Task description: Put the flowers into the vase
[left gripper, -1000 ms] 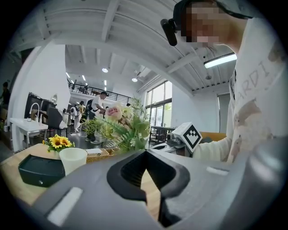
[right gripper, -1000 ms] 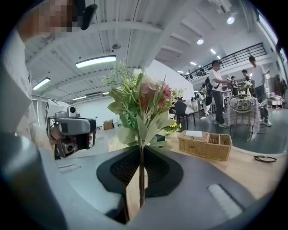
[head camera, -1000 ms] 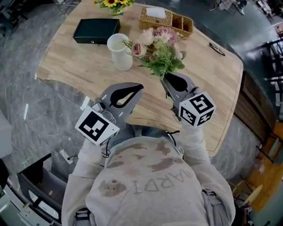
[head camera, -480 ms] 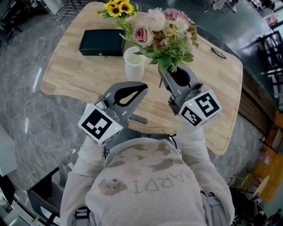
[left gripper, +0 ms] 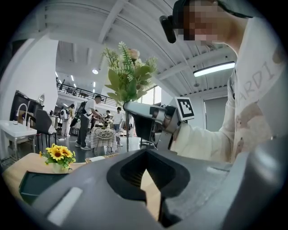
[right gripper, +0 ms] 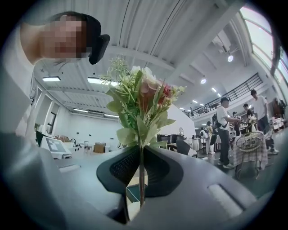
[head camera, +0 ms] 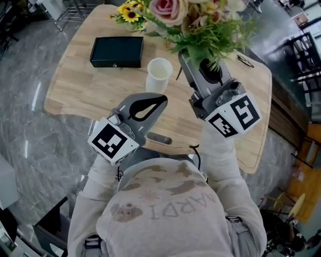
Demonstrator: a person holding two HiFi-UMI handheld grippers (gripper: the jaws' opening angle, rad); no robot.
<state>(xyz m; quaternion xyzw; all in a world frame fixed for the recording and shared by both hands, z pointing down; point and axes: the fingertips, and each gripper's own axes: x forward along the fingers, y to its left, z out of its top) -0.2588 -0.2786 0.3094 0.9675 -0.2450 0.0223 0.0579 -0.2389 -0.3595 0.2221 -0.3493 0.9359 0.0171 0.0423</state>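
A bunch of pink and cream flowers with green leaves (head camera: 200, 25) is held upright, high above the table, by my right gripper (head camera: 186, 54), which is shut on the stem (right gripper: 141, 179). The bunch also shows in the left gripper view as flowers (left gripper: 128, 76) over the right gripper (left gripper: 148, 119). The white vase (head camera: 159, 74) stands on the wooden table (head camera: 85, 85), below and left of the bunch. My left gripper (head camera: 156, 103) is shut and holds nothing, near the table's front edge.
A dark green box (head camera: 117, 51) lies left of the vase. A small pot of sunflowers (head camera: 129, 13) stands at the table's far edge. A dark thin object (head camera: 246, 60) lies at the right of the table. Grey marble floor surrounds the table.
My right gripper has lifted the flowers up from the table toward the camera and turned them upright. The left gripper has stayed where it was.
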